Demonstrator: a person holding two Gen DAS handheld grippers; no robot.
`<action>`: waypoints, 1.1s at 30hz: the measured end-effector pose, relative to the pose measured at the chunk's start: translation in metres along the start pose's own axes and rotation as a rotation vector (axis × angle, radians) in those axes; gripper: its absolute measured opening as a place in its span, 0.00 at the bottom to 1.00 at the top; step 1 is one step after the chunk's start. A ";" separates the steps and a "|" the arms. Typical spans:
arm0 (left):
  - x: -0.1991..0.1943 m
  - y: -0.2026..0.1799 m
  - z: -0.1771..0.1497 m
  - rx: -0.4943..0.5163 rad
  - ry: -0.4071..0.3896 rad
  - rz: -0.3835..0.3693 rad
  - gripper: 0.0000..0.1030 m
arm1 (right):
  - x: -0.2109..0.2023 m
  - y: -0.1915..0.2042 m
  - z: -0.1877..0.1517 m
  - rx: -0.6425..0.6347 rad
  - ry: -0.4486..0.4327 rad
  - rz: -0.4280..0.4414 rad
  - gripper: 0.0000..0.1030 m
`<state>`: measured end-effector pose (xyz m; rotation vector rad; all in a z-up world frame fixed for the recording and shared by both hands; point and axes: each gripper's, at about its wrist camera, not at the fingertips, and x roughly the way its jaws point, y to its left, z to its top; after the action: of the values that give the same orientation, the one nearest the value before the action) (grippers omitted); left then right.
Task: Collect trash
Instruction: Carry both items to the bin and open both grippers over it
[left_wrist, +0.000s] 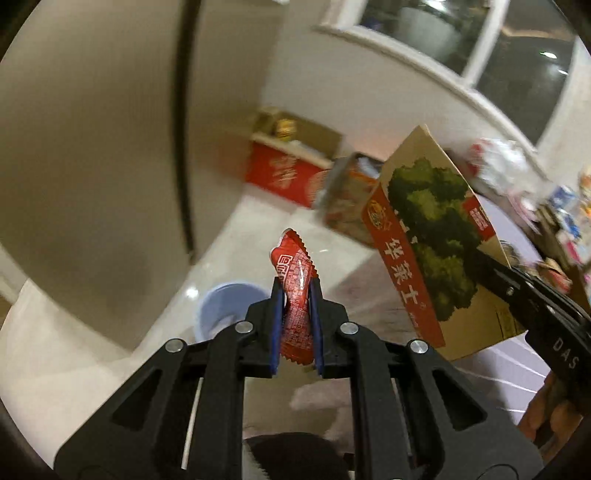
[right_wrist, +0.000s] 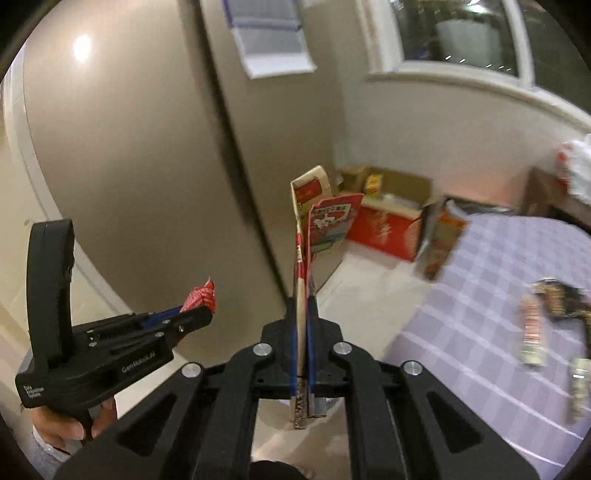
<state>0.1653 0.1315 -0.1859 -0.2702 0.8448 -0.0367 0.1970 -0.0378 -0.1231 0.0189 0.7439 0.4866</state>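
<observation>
My left gripper (left_wrist: 297, 291) is shut on a crumpled red snack wrapper (left_wrist: 295, 291), held in the air above the floor. It also shows in the right wrist view (right_wrist: 201, 308) at the left, with the wrapper (right_wrist: 201, 295) sticking out of its tip. My right gripper (right_wrist: 306, 295) is shut on a flattened cardboard food box (right_wrist: 314, 229), seen edge-on. In the left wrist view that box (left_wrist: 432, 251) shows a broccoli picture and a red band, and the right gripper (left_wrist: 491, 266) holds it from the right. A pale blue bin (left_wrist: 225, 308) stands on the floor below the left gripper.
A table with a lilac checked cloth (right_wrist: 480, 295) is at the right, with several wrappers (right_wrist: 532, 332) on it. Red and brown cardboard boxes (right_wrist: 384, 221) stand on the floor by the wall under a window. A beige cabinet door (left_wrist: 92, 147) fills the left.
</observation>
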 end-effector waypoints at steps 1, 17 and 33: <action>0.007 0.012 0.000 -0.018 0.013 0.015 0.13 | 0.016 0.007 0.000 -0.009 0.018 0.007 0.05; 0.089 0.077 -0.003 -0.074 0.151 0.114 0.13 | 0.143 0.008 -0.029 -0.040 0.124 -0.027 0.48; 0.094 0.054 0.004 -0.025 0.162 0.063 0.13 | 0.097 -0.010 -0.033 -0.028 0.001 -0.191 0.72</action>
<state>0.2274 0.1714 -0.2658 -0.2664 1.0148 0.0107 0.2411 -0.0098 -0.2123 -0.0783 0.7319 0.3152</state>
